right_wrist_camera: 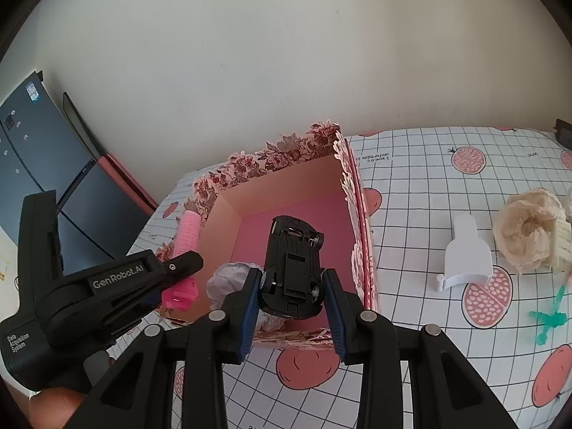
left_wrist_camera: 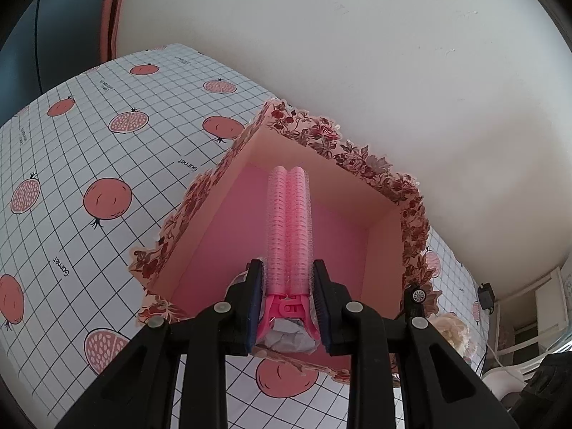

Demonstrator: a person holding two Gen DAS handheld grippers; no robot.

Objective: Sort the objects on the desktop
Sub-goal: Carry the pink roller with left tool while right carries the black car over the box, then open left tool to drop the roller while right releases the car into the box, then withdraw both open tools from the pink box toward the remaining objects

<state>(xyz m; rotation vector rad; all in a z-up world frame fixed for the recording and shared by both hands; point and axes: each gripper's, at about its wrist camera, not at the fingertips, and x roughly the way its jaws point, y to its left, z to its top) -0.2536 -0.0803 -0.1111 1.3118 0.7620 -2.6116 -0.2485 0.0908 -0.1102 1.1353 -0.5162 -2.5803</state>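
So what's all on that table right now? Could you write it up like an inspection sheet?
Surface: table under a grid-pattern cloth printed with pomegranates.
Job's things: floral cardboard box, open, with a crumpled paper ball inside; pink hair roller clip; black toy car, underside showing.
Clutter: white plastic stand, cream crocheted bundle, small green plastic figure, all right of the box.
Grippers: left gripper shut on the roller clip over the box; right gripper shut on the toy car over the box.
Cables: one white cable off the table's edge.
Surroundings: plain white wall, dark blue cabinet.
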